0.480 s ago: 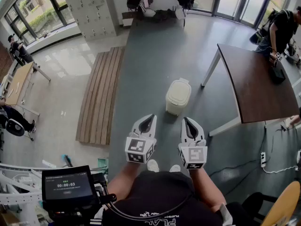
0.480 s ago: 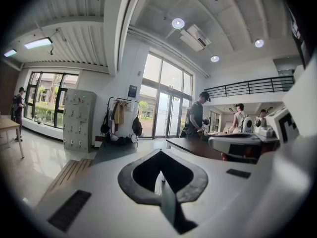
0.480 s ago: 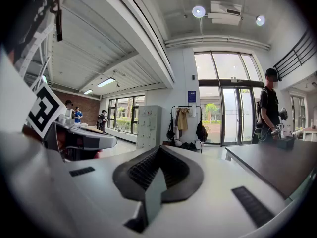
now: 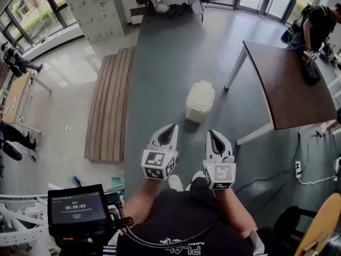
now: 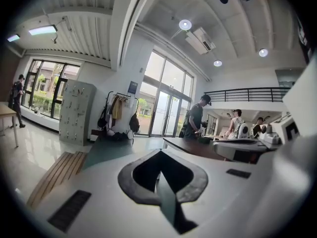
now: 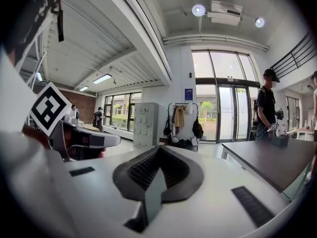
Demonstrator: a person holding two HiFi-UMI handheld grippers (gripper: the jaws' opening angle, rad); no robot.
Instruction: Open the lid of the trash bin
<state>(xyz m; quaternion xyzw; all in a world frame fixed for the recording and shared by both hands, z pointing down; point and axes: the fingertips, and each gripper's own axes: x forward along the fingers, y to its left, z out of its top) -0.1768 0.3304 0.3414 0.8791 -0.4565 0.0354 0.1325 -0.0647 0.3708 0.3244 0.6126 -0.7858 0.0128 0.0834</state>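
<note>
Head view: the cream plastic trash bin (image 4: 200,101) stands on the grey floor, lid down, ahead of the left claw (image 4: 171,128) and right claw (image 4: 212,134). Versus half a second ago it sits slightly higher in frame, and I judge the gap barely reduced.

Left gripper view: claw pinched together, empty, bin unseen.

Right gripper view: same. Approach still pending.
</note>
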